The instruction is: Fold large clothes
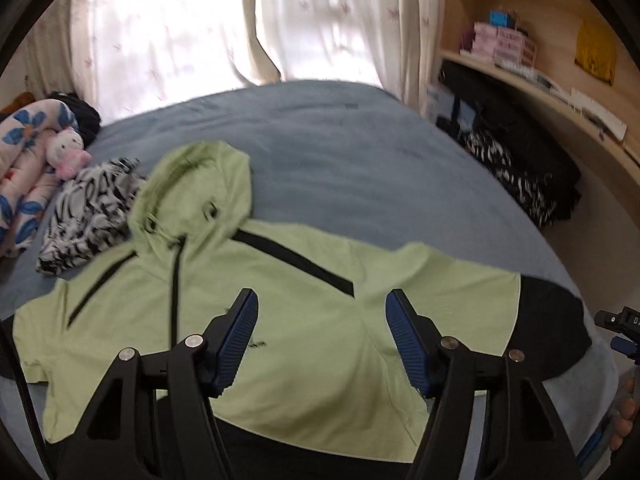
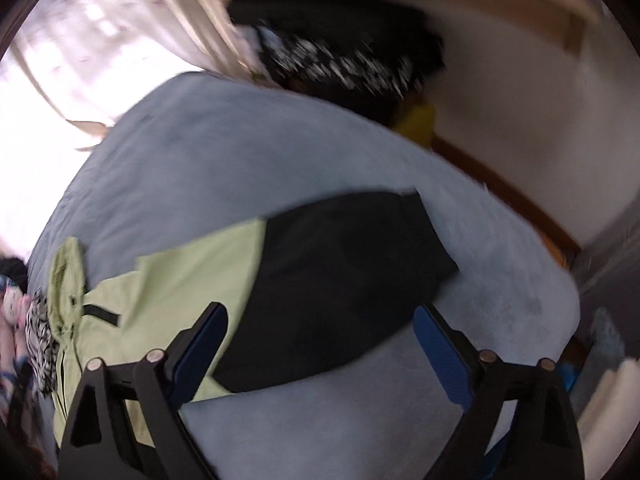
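Left wrist view alone shows the hoodie's hood; both grippers hang spread, empty.

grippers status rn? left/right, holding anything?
Left gripper: open, holding nothing, above the green hoodie.
Right gripper: open, holding nothing, above the hoodie's black sleeve.

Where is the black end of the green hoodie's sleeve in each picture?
Left wrist view: the black sleeve end lies at the right edge of the green hoodie, right of the left tool.
Right wrist view: the black sleeve end fills the middle, above and between the fingers of the right tool.
Shared landmark: the hood, on the blue bedcover.
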A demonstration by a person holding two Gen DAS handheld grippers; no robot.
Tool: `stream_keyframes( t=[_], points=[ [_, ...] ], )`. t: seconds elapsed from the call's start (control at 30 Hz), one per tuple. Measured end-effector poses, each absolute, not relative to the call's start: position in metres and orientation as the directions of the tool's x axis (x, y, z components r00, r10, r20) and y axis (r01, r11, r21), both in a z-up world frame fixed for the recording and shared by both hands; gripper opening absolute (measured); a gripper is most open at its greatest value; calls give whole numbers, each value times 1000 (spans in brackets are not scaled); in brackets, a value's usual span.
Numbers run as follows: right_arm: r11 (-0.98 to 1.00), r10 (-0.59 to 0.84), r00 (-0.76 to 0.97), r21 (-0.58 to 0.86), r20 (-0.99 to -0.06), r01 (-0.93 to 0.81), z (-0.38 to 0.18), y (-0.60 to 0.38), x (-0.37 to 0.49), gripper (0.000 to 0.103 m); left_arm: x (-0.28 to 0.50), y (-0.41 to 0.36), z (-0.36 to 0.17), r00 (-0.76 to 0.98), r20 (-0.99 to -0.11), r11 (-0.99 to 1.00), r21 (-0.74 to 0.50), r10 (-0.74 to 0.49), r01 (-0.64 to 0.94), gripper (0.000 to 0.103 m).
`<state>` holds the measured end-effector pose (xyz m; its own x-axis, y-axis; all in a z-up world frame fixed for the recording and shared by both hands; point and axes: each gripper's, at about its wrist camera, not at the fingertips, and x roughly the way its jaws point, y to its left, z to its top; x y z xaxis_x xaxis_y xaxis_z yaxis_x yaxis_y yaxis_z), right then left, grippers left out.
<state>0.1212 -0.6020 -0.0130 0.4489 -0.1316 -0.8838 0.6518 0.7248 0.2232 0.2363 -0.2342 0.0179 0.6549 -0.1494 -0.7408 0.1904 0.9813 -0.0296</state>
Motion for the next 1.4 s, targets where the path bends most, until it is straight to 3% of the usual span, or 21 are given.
stream_keyframes(
  t=[0.27, 0.43, 0.47, 0.53, 0.63, 0.67, 0.87, 0.93, 1.0, 1.1, 1.23, 1.4],
  points=[
    [517, 30, 415, 370, -909, 772, -92, -658, 98, 82, 250, -281, -53, 544, -823, 968, -27, -164, 250, 65],
    [501, 13, 423, 372, -906, 781, -99, -659, 105, 81, 247, -304, -75, 504, -837, 948, -51, -212, 314, 65],
    [499, 0, 422, 366, -907, 786, -99, -658, 107, 77, 245, -307, -77, 495, -839, 944, -63, -227, 325, 65],
    [502, -11, 431, 368, -902, 783, -101, -661, 110, 64, 242, -311, -78, 468, -844, 935, -99, -260, 341, 64],
    [498, -1, 445, 385, -896, 777, -104, -665, 111, 16, 239, -313, -76, 446, -853, 926, -106, -272, 361, 50],
    [484, 15, 472, 420, -881, 768, -103, -665, 108, 10, 238, -313, -75, 436, -859, 923, -102, -269, 370, 46],
    [572, -47, 650, 513, -758, 640, -37, -625, 103, 7, 229, -284, -57, 457, -847, 929, -106, -272, 356, 46],
    [639, -17, 726, 551, -688, 537, -6, -595, 104, 7, 224, -268, -49, 477, -833, 931, -114, -280, 348, 46],
    [713, 18, 770, 548, -638, 437, 21, -559, 110, 7, 218, -248, -41, 496, -822, 937, -122, -280, 327, 55],
    [816, 117, 807, 520, -578, 254, 48, -495, 121, 7, 209, -214, -35, 519, -817, 954, -117, -251, 277, 57],
    [895, 255, 762, 444, -595, 48, 42, -400, 138, 7, 203, -163, -39, 527, -818, 968, -138, -231, 210, 57],
    [926, 320, 601, 375, -732, -36, -37, -322, 161, 7, 206, -110, -65, 508, -842, 982, -137, -183, 127, 57]
  ],
)
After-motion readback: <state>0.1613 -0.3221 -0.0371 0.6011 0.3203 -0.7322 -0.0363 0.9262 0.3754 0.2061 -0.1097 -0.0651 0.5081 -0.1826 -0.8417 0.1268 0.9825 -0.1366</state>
